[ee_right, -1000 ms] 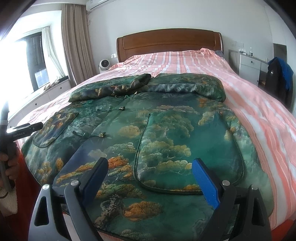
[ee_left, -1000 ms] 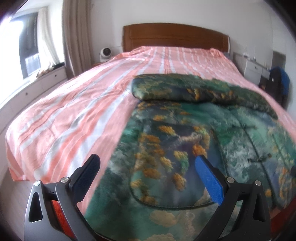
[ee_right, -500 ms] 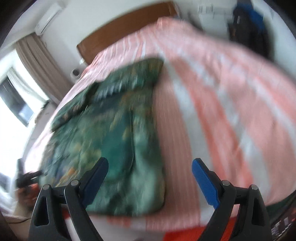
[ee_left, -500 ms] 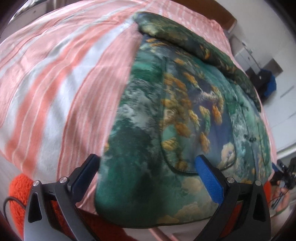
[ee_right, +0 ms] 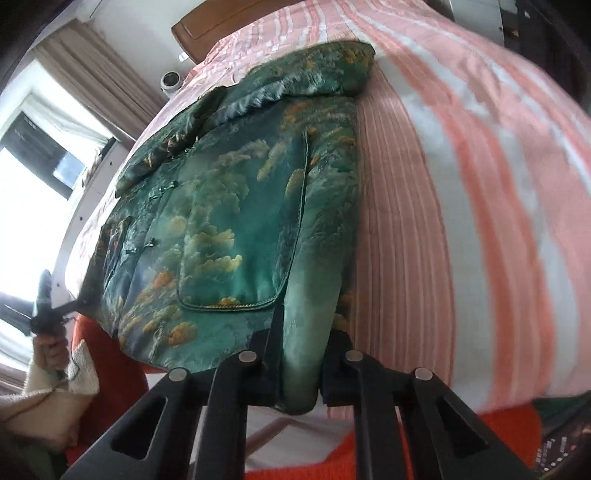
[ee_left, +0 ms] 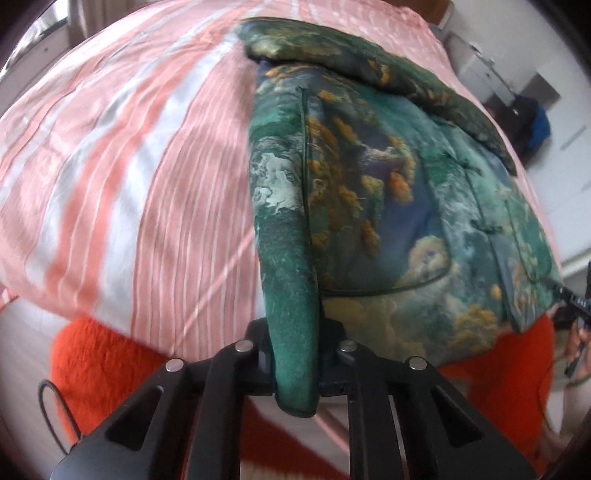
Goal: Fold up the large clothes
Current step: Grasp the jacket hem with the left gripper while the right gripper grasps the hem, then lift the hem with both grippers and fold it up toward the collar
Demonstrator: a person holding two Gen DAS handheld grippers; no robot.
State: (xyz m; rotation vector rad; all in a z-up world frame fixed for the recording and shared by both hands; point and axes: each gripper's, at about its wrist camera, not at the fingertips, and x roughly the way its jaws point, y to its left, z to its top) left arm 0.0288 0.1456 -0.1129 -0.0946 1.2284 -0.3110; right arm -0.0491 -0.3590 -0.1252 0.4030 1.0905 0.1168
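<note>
I read the padded jacket [ee_left: 373, 206], green with a painted landscape print, as lying flat and front-up on the bed [ee_left: 122, 173], which carries a pink and white striped sheet. All positions below are given relative to the jacket.

Left claw [ee_left: 295, 365]: its jaws have just been closing and now stand nearly together, clamped on the jacket's hem corner on the left side. A thick fold of green fabric stands upright between the jaws and rises out of them toward the jacket body. The patch pocket [ee_left: 373, 221] lies just beyond the pinched fold, its lower seam close to the claw.

Right claw [ee_right: 299, 373]: its jaws have likewise just been closing and are pressed on the opposite hem corner, on the jacket's right side. A rounded roll of fabric sits between them, and the other patch pocket [ee_right: 243, 236] lies just up and to the left of the grip.

The sleeves [ee_right: 314, 77] lie folded across the jacket's far end, toward the wooden headboard [ee_right: 199, 26]. The knot buttons [ee_right: 149, 243] run down the middle of the jacket, between the two pockets.

From the right wrist view, I see the person's left hand [ee_right: 48, 350] at the jacket's far hem corner. An orange sleeve [ee_left: 99, 358] shows below the bed edge.
</note>
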